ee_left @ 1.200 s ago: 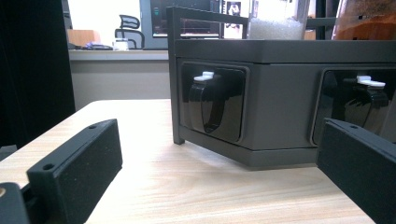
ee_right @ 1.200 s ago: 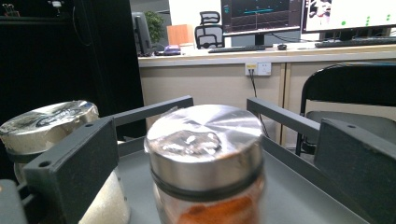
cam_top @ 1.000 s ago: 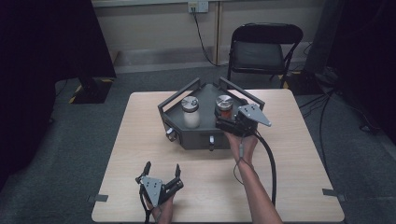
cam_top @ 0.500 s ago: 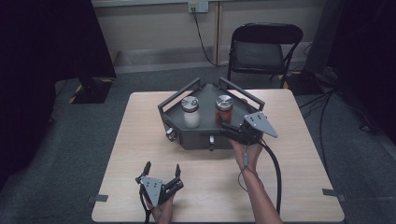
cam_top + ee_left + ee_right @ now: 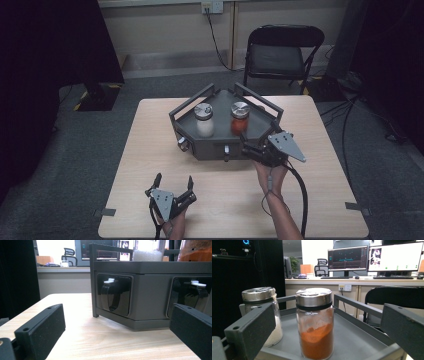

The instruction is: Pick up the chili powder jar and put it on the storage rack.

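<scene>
While right hand-held gripper (image 5: 324,340) gapes wide, empty, orange spice jar (image 5: 315,322) stands upright, lid up.

Orange-powder jar (image 5: 314,323) with steel lid stands upright in grey tray (image 5: 358,340); white-filled jar (image 5: 265,312) beside it.

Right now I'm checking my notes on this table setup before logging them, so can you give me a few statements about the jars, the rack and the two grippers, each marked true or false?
1. The right gripper is shut on the jar of orange powder. False: its jaws stand open, with the jar apart from them, standing between them in the right gripper view.
2. Both jars have shiny metal lids. True.
3. The jar of white grains lies tipped over on the table. False: it stands upright in the dark rack.
4. The left gripper is open, near the table's front edge. True.
5. The rack's front faces carry dark dispensers with white tabs. True.
</scene>
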{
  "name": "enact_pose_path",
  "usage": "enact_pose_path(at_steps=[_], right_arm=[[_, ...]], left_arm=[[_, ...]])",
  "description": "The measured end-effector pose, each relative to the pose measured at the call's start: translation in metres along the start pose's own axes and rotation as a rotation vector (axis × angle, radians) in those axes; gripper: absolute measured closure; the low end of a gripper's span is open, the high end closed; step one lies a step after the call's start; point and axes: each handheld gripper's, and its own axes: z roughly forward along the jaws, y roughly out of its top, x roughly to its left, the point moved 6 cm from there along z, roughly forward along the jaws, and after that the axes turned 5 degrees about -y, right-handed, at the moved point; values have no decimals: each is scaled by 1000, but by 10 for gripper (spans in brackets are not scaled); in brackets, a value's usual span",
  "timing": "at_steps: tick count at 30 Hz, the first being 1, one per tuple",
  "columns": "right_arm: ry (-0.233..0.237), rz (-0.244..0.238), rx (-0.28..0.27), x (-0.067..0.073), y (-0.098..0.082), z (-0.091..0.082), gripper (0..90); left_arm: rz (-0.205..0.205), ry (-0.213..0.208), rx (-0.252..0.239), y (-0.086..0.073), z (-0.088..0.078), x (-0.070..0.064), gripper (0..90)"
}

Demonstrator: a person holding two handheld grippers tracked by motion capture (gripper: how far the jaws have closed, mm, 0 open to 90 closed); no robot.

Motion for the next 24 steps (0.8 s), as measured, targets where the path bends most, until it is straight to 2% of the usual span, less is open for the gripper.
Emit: enact_pose_path(at_steps=[2, 13, 20, 24], right_arm=[[-14, -2, 4, 1, -1, -4, 0], [-31, -3, -1, 8, -16, -23, 0], [-56, -49, -14, 12, -27, -41, 0], [-58, -50, -32, 13, -32, -53, 0]], left_arm=[[0, 0, 0, 0, 0, 0, 2], [0, 0, 0, 0, 0, 0, 2], [0, 0, 0, 0, 0, 0, 2], [0, 0, 0, 0, 0, 0, 2]])
